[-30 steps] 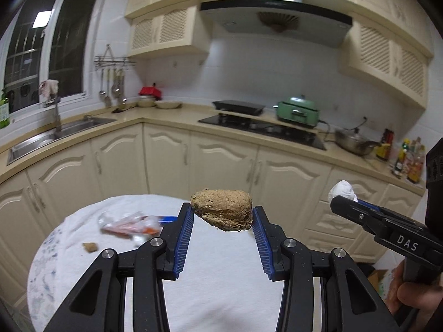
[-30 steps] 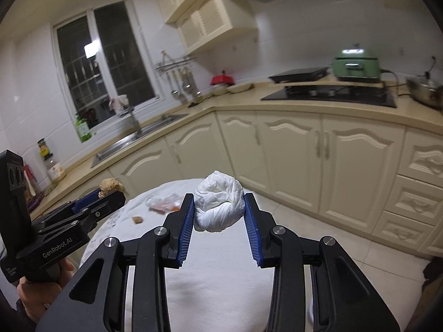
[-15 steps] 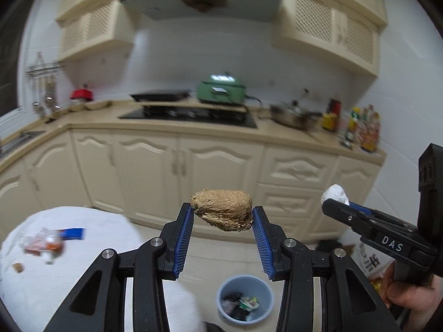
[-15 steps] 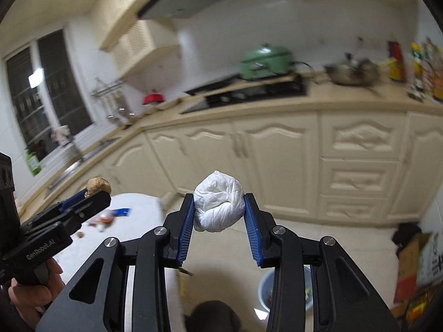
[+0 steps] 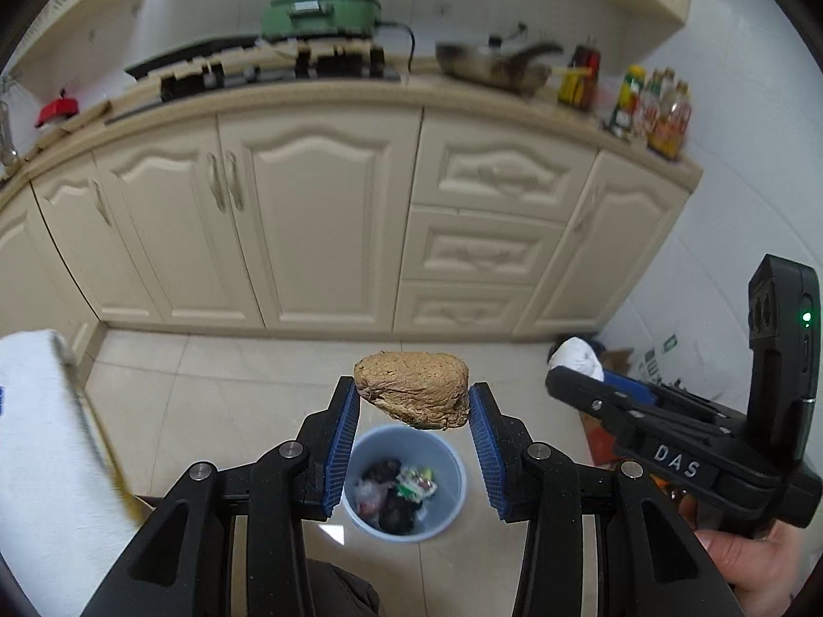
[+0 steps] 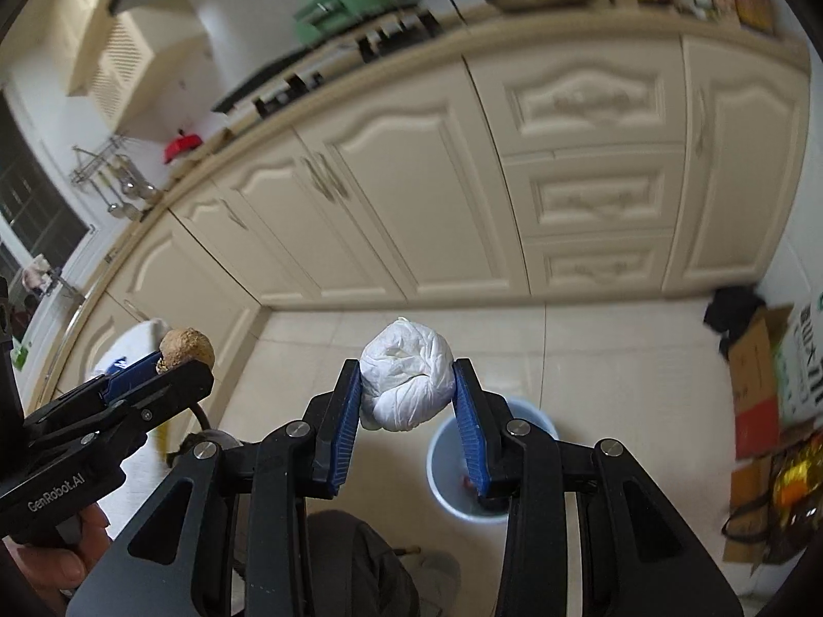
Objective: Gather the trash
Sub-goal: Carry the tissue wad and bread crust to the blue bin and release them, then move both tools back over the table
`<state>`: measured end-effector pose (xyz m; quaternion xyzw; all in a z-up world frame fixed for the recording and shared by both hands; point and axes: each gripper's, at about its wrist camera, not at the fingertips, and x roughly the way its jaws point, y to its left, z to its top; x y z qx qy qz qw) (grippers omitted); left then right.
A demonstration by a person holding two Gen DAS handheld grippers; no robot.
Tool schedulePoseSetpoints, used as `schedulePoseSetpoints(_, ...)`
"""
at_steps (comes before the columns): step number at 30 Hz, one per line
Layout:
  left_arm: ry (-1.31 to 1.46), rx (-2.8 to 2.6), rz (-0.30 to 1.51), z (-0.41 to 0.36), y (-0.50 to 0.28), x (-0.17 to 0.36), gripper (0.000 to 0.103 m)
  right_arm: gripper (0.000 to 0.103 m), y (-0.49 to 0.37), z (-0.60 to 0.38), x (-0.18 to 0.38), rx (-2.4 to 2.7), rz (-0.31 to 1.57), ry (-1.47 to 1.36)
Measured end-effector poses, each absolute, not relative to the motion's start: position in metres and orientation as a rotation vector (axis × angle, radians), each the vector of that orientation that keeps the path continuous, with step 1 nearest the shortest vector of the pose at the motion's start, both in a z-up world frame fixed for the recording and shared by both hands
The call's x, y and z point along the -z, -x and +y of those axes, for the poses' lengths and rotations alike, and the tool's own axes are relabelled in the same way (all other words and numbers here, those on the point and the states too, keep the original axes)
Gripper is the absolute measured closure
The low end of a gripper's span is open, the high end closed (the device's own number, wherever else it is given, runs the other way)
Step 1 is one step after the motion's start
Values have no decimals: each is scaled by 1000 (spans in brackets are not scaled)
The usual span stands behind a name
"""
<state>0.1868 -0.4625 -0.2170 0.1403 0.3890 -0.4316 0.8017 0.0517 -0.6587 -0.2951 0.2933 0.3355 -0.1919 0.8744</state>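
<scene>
Brown lump [image 5: 413, 389] pinched in left hand-held gripper [image 5: 413, 406], white wad [image 6: 406, 383] in right [image 6: 406, 401]

Cream cabinets [image 5: 329, 216] with arched doors and a stack of drawers [image 5: 488, 252] run along the far wall. On the counter above sit a green cooker [image 5: 321, 10], a black hob [image 5: 267, 64], a blurred pan [image 5: 488, 67] and bottles [image 5: 653, 108] at the right. Cardboard boxes [image 6: 761, 385] stand on the pale tiled floor [image 5: 231, 385] at the right.

Bin [image 6: 447, 468] half behind tool finger [image 6: 470, 432]
</scene>
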Motion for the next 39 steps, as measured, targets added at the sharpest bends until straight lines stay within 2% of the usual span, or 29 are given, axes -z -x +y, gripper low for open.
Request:
schedulePoseSetpoints(6, -357, 925, 903, -555, -233, 239, 64, 67, -59, -681, 334, 406, 763, -680)
schedulePoseSetpoints(11, -384, 932, 950, -597, -254, 264, 63, 65, -66, -694, 356, 403, 802, -717)
schedulePoseSetpoints(13, -396, 931, 974, -604, -261, 273, 60, 63, -68, -697, 362, 407, 812, -726)
schedulePoseSetpoints(14, -404, 927, 986, -610, -265, 277, 50, 60, -69, -700, 366, 409, 819, -733)
schedulePoseSetpoints(15, -407, 922, 992, -615, -269, 279, 36, 60, -70, -702, 369, 410, 825, -738)
schedulePoseSetpoints(17, -404, 909, 981, -620, -275, 280, 23, 46, -71, -706, 375, 419, 837, -749)
schedulePoseSetpoints(18, -407, 893, 972, -619, -275, 280, 14, 43, -71, -707, 377, 422, 838, -754)
schedulePoseSetpoints(20, -414, 863, 959, -621, -278, 280, 3, 33, -70, -709, 380, 430, 840, -766)
schedulePoseSetpoints(23, -411, 846, 942, -622, -280, 277, 2, 8, -69, -711, 381, 442, 834, -779)
schedulePoseSetpoints(25, -409, 828, 924, -619, -278, 274, 2, 0, -68, -710, 379, 451, 830, -784)
schedulePoseSetpoints(39, -317, 825, 802, -535, -232, 215, 1, 0, -74, -684, 339, 477, 816, -716)
